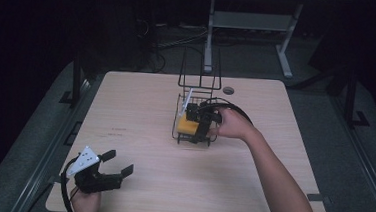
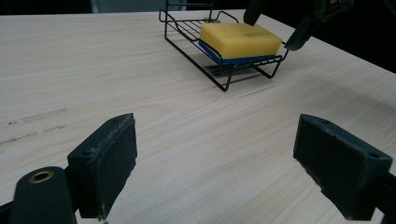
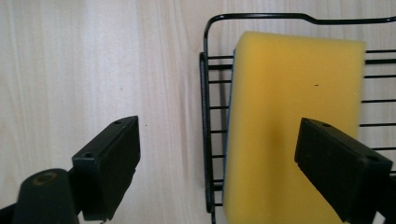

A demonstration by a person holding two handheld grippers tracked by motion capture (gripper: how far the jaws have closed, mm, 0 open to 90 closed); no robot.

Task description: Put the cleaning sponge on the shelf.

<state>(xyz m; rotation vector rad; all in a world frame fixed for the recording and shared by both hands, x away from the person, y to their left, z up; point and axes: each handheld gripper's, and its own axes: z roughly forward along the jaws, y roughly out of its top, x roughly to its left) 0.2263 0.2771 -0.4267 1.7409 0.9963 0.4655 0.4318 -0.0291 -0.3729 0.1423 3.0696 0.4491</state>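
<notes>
A: Where is the sponge [image 1: 186, 125] sitting?

B: It is lying flat in the wire rack [image 1: 180, 135], yellow side up with a blue layer underneath. The rack is standing a little right of the table's [image 1: 140, 112] middle, towards the far side.

A: And the right gripper [image 1: 202, 119]?

B: It is hovering over the rack, pointing down. In the right gripper view its jaws are standing wide apart and gripping nothing. One jaw is hanging over the bare table just outside the rack's rim, the other over the sponge [image 3: 289, 121]. I cannot tell whether that jaw is touching it.

A: So the rim is lying between the jaws?

B: Yes, the rack's edge [image 3: 205, 140] and one long side of the sponge are both showing in the gap.

A: What is the left gripper [image 1: 115, 166] doing?

B: It is sitting near the table's near left corner, well apart from the rack, with the hand [image 1: 85, 205] holding it at the table's edge. Its jaws are also spread wide, with only bare wood between them.

A: Is it pointing at anything?

B: In the left gripper view it is facing across the table at the rack [image 2: 224, 74], with the sponge [image 2: 240, 39] in it, and the right gripper's [image 2: 271, 29] jaw tips are hanging just above the sponge's far end.
</notes>
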